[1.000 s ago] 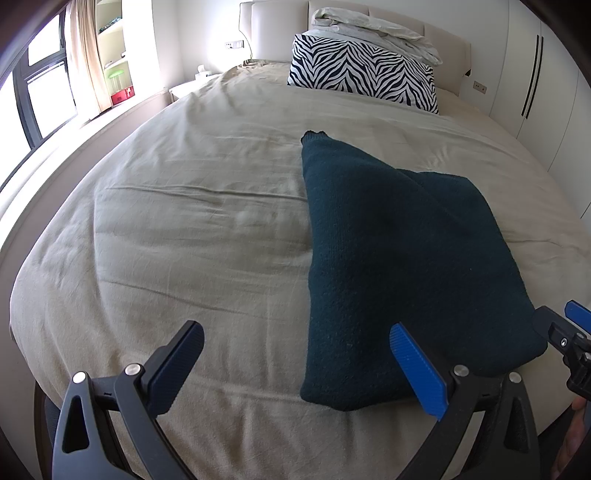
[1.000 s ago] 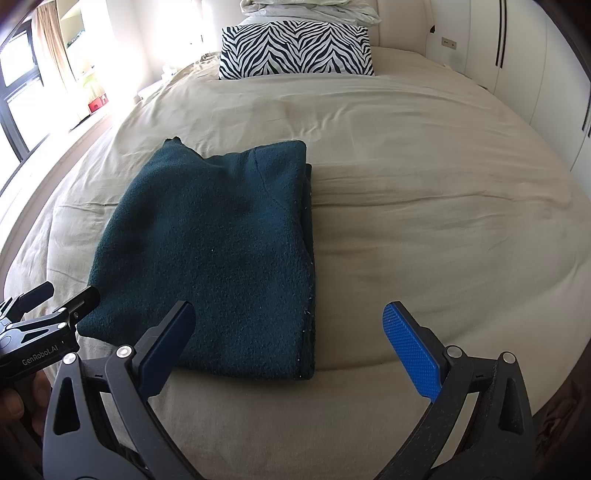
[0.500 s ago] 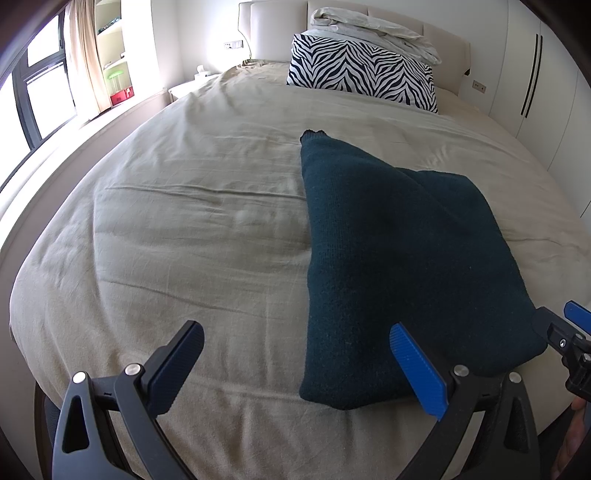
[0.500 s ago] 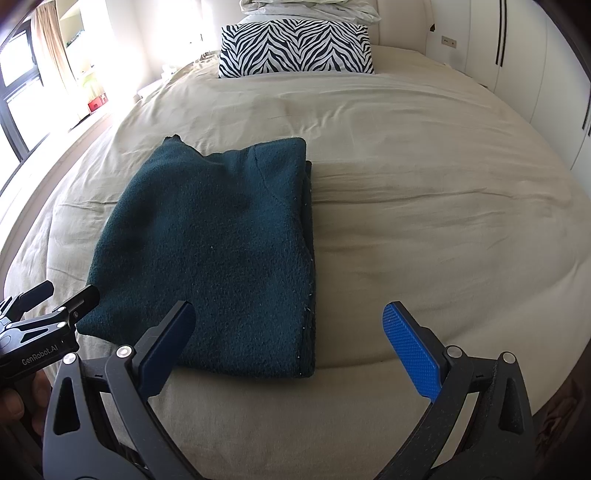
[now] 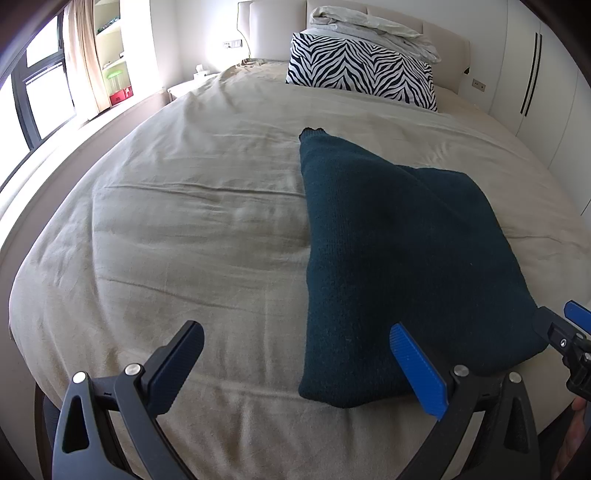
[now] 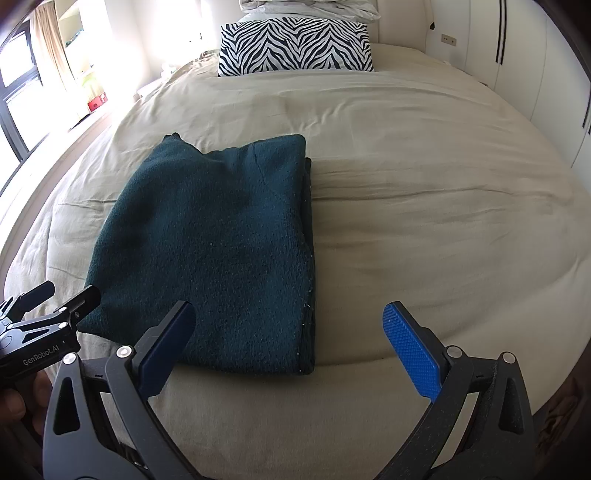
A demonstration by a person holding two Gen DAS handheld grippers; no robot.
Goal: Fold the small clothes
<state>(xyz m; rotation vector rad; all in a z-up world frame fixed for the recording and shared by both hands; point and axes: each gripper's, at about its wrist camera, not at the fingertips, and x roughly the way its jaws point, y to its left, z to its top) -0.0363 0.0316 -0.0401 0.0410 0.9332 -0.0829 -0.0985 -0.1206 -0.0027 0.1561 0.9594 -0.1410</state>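
Observation:
A dark teal knit garment (image 5: 391, 251) lies folded into a rough rectangle on the beige bed, with a sleeve cuff poking out at its far left corner. It also shows in the right wrist view (image 6: 218, 251). My left gripper (image 5: 295, 365) is open and empty, held above the bed's near edge just left of the garment's near corner. My right gripper (image 6: 288, 343) is open and empty, held over the garment's near right corner. Each gripper shows at the edge of the other's view.
The beige duvet (image 5: 177, 229) covers the whole bed. A zebra-print pillow (image 5: 362, 70) and a crumpled white blanket (image 5: 373, 26) lie at the headboard. White wardrobes (image 6: 517, 55) stand on the right, a window (image 5: 33, 92) on the left.

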